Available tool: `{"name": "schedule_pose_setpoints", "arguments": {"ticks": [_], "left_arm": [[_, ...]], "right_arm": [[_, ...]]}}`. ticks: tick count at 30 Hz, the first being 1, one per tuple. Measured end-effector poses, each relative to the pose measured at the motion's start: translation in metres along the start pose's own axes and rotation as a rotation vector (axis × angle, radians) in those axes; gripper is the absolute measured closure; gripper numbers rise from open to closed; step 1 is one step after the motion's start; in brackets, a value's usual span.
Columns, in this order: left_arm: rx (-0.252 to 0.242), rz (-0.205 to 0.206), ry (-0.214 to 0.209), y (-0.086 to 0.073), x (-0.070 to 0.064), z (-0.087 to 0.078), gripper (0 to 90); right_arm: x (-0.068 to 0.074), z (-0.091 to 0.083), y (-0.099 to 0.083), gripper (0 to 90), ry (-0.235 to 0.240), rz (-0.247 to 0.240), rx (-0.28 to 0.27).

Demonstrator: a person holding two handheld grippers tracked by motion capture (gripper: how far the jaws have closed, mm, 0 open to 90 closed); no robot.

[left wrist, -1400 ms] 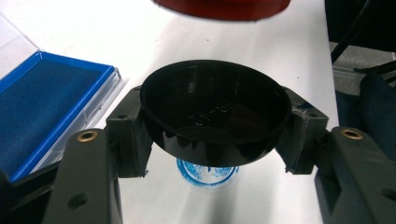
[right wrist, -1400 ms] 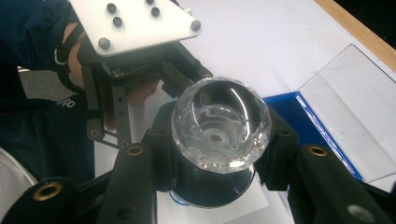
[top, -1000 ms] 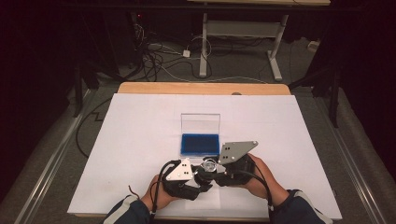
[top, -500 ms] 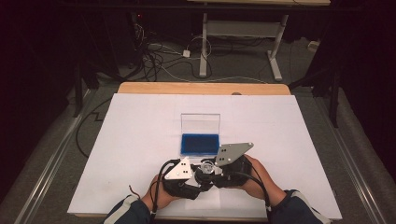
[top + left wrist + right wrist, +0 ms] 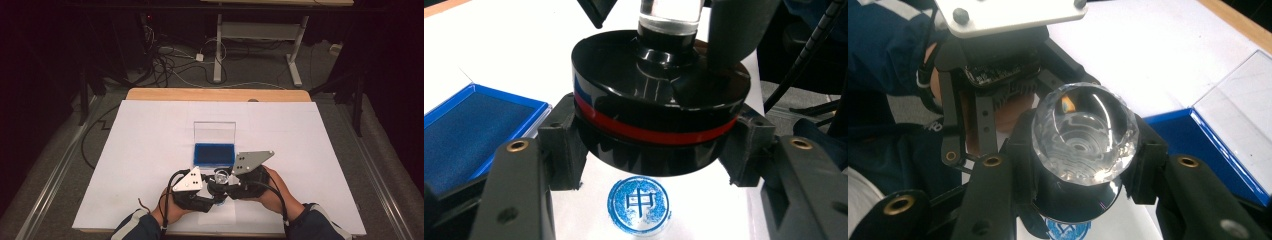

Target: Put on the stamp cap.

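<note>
Room: dark, with a grey floor [image 5: 60,165]; tangled cables [image 5: 165,60] and a white-legged frame [image 5: 260,35] sit at 12 o'clock beyond the desk.
Desk: wooden desk [image 5: 215,94], its far edge bare at 12 o'clock, the rest under a white sheet [image 5: 150,150].
Ink pad: blue ink pad [image 5: 214,153] in an open case with a clear lid standing up behind it, at the sheet's middle, just at 12 o'clock from both tongs.
Left tongs: left tongs [image 5: 654,150] at 6 o'clock on the sheet, closed around the black base of the stamp [image 5: 659,105], which carries a red band and hangs just above the paper.
Right tongs: right tongs [image 5: 1083,165] meet the left from 3 o'clock, clamped around the stamp's neck below the clear knob [image 5: 1084,132].
Print: a round blue print [image 5: 639,204] with a character inside lies on the paper directly under the lifted stamp.
Sleeves: dark blue sleeves [image 5: 320,227] enter at 6 o'clock.
</note>
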State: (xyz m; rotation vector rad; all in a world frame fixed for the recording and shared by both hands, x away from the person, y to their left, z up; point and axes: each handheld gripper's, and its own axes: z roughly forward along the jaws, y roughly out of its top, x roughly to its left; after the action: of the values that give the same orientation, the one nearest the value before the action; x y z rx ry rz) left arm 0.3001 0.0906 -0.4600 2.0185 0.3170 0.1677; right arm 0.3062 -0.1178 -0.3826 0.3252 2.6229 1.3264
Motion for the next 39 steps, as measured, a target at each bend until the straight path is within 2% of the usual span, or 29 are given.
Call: {"name": "schedule_pose_setpoints", "arguments": {"ticks": [9, 13, 18, 28, 39], "left_arm": [[-0.002, 0.008, 0.017, -0.0002, -0.0009, -0.0016, 36.2], [0.021, 0.019, 0.028, -0.0007, -0.0016, -0.0002, 36.2], [0.043, 0.018, 0.038, -0.0014, -0.0011, 0.0008, 36.2], [0.038, 0.014, 0.037, -0.0012, 0.0005, -0.0010, 36.2], [0.036, 0.008, 0.053, -0.0016, 0.0002, -0.0007, 35.6]], "right_arm": [[-0.0017, 0.0008, -0.0017, 57.1, 0.010, 0.020, -0.006], [-0.0022, 0.0023, -0.0032, 57.2, 0.013, 0.028, 0.010], [-0.0004, 0.0063, -0.0052, 57.3, 0.006, 0.008, 0.033], [-0.0031, 0.0057, -0.0058, 57.1, 0.008, 0.025, 0.021], [-0.0031, 0.0045, -0.0045, 57.0, 0.003, 0.019, 0.017]]}}
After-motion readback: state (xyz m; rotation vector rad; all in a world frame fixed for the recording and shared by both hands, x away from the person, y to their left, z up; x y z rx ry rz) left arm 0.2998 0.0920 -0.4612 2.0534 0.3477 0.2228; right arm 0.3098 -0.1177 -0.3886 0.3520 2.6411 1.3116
